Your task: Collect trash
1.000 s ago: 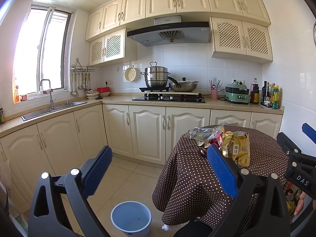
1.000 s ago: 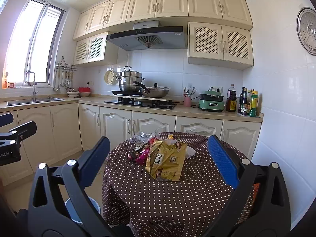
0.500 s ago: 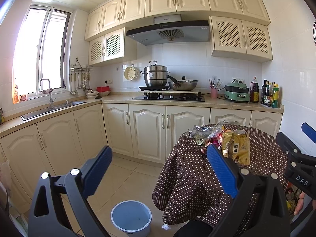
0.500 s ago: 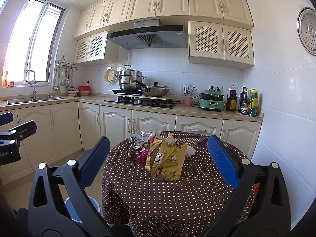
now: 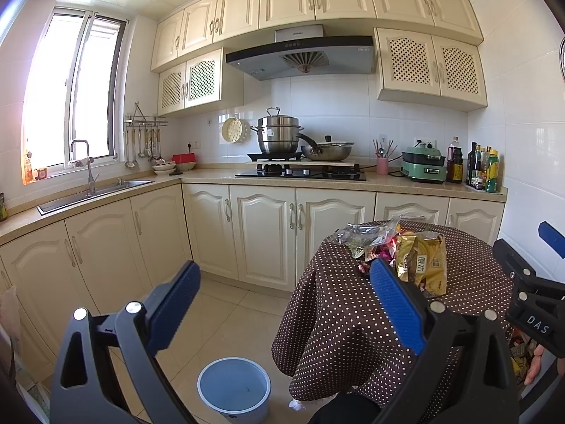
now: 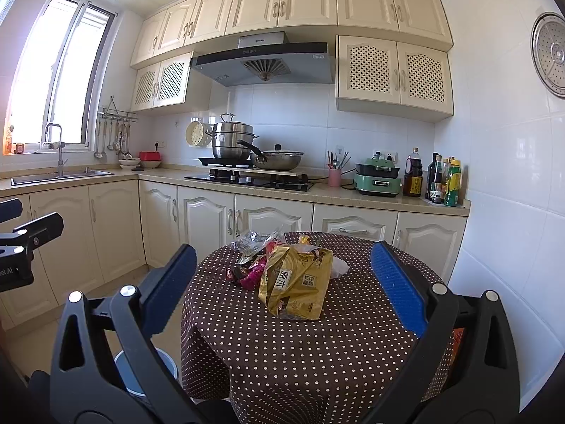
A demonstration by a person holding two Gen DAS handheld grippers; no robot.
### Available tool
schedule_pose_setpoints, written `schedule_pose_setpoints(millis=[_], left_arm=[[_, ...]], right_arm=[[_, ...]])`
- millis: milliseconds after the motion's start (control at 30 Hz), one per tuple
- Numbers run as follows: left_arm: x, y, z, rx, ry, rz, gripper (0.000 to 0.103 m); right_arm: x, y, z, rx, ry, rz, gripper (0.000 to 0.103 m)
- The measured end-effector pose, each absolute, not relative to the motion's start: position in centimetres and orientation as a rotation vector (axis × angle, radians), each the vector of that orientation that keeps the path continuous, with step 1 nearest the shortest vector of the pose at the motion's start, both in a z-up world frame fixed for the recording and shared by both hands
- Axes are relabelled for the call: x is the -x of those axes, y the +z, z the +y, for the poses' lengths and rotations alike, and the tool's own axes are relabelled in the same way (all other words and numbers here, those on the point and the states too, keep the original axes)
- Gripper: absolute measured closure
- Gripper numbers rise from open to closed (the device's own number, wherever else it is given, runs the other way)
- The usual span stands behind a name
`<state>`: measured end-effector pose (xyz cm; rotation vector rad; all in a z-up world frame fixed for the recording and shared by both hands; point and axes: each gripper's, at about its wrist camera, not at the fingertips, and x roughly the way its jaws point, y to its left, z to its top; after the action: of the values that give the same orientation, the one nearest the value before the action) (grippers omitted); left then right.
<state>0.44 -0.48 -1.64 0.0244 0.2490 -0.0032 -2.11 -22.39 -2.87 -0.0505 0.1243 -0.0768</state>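
A pile of trash lies on a round table with a brown dotted cloth (image 6: 317,353): a gold snack bag (image 6: 296,282), a pink wrapper (image 6: 252,275), a clear silver wrapper (image 6: 252,240) and a white scrap (image 6: 339,268). The gold snack bag (image 5: 423,265) also shows in the left wrist view. A blue bin (image 5: 235,388) stands on the floor left of the table. My left gripper (image 5: 286,304) is open and empty, left of the table. My right gripper (image 6: 282,289) is open and empty, facing the pile from some way back.
Cream cabinets and a counter run along the back and left walls, with a sink (image 5: 95,190), a stove with pots (image 5: 300,173), a green cooker (image 6: 378,180) and bottles (image 6: 445,183). Tiled floor (image 5: 219,311) lies between cabinets and table. A white wall is to the right.
Both views have shifted slightly; the grippers stay open and the trash has not moved.
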Motion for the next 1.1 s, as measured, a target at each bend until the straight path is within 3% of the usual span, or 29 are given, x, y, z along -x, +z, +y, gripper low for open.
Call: schedule_pose_setpoints(millis=[1100], left_arm=[[-1.7, -1.9, -1.6, -0.053, -0.023, 0.315, 0.008]], right_arm=[[1.6, -3.3, -23.9, -0.013, -0.104, 0.179, 0.006]])
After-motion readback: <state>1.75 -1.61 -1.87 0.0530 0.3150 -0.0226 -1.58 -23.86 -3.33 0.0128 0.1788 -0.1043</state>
